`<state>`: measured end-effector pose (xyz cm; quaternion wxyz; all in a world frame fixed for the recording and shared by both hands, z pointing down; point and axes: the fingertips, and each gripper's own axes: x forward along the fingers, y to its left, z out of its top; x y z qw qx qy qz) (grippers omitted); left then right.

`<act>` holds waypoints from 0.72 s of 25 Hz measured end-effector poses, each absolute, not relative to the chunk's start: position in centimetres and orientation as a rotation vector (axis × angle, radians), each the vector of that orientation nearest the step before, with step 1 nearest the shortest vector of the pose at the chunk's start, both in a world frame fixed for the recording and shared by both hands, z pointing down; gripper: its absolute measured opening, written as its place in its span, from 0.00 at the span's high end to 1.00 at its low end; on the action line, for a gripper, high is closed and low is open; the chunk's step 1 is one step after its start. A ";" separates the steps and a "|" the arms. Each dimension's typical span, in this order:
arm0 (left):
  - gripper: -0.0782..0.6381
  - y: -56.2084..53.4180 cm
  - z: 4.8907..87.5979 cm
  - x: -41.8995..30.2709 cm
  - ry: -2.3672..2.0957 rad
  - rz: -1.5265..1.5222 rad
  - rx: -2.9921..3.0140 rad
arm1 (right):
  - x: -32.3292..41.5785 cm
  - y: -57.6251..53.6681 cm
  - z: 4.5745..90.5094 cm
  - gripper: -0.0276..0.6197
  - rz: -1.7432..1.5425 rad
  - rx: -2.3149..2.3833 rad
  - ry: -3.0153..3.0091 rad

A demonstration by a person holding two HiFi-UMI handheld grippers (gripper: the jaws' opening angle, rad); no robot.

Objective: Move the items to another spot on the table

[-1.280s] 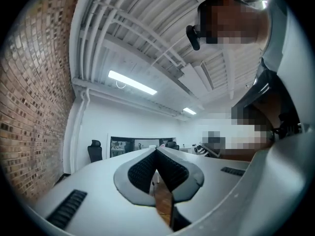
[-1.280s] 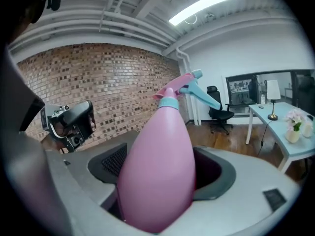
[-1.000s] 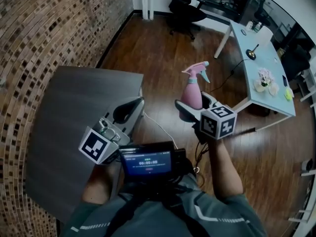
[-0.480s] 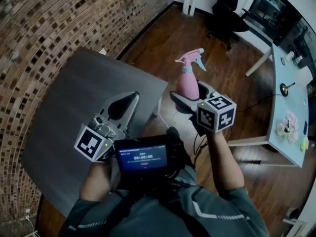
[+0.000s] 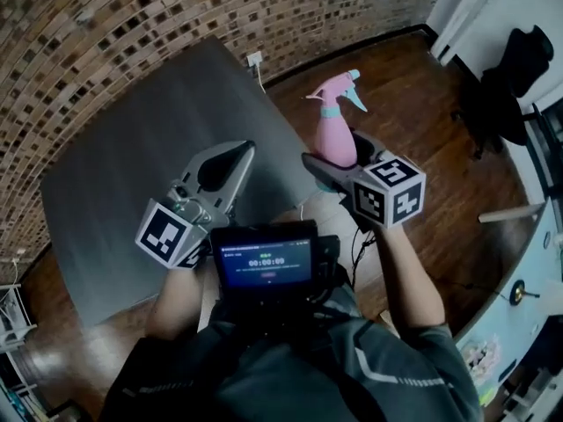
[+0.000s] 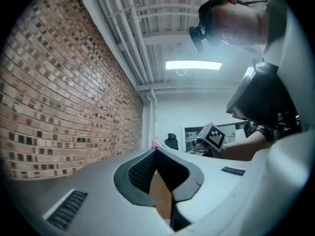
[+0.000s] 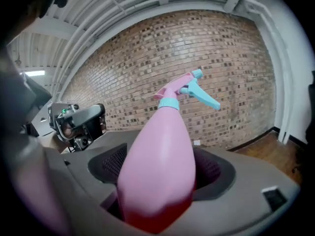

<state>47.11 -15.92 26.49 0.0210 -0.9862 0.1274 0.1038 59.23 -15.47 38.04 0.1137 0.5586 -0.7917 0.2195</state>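
Head view, from the left: the brick wall (image 5: 106, 33) curves round the far side of the grey table (image 5: 114, 174), whose top fills the left half of my picture. The left gripper (image 5: 244, 151) hangs over the table's near right part and points away from me. In the left gripper view its jaws meet at the tips, leaving only a teardrop gap behind them, and I see nothing held there.

At the middle, low down, a small screen (image 5: 264, 266) sits on the person's chest, between the two forearms.

Right of it, the right gripper (image 5: 337, 157) is clamped on the pink spray bottle (image 5: 335, 134). The bottle stands roughly upright, its teal nozzle (image 5: 355, 76) aimed to the right. In the right gripper view the bottle's fat lower body fills the space between the jaws, with both pads pressed against its sides. The bottle is in the air, touching no surface, and from my seat it appears just past the table's right edge, over the wood floor (image 5: 413, 112).

Further right, a dark office chair (image 5: 515, 69) stands well apart from the table.
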 end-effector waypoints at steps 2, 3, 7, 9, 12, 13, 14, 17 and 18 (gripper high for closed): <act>0.90 -16.1 26.6 46.4 0.479 0.311 -3.049 | 58.0 -16.4 38.2 0.32 0.630 1.540 -2.357; 0.90 -16.2 26.7 46.0 0.514 0.302 -3.042 | 57.3 -16.9 38.4 0.32 0.633 1.497 -2.380; 0.90 -18.3 27.1 43.9 0.641 0.247 -3.019 | 54.4 -20.2 39.4 0.32 0.683 1.350 -2.444; 0.90 -20.5 26.8 42.6 0.723 0.250 -3.018 | 53.6 -22.9 39.4 0.32 0.690 1.298 -2.445; 0.90 -21.4 27.8 41.6 0.803 0.237 -3.014 | 53.5 -24.7 40.3 0.32 0.706 1.265 -2.444; 0.90 -21.5 28.3 41.3 0.819 0.232 -3.013 | 53.5 -25.1 40.8 0.32 0.711 1.259 -2.438; 0.90 -21.8 28.5 40.9 0.830 0.232 -3.010 | 53.3 -25.7 41.2 0.32 0.717 1.253 -2.428; 0.90 -23.4 28.4 39.1 0.853 0.250 -2.996 | 52.4 -28.1 42.1 0.32 0.734 1.232 -2.397; 0.90 -24.0 28.5 38.3 0.868 0.255 -2.994 | 51.9 -28.8 42.3 0.32 0.745 1.224 -2.391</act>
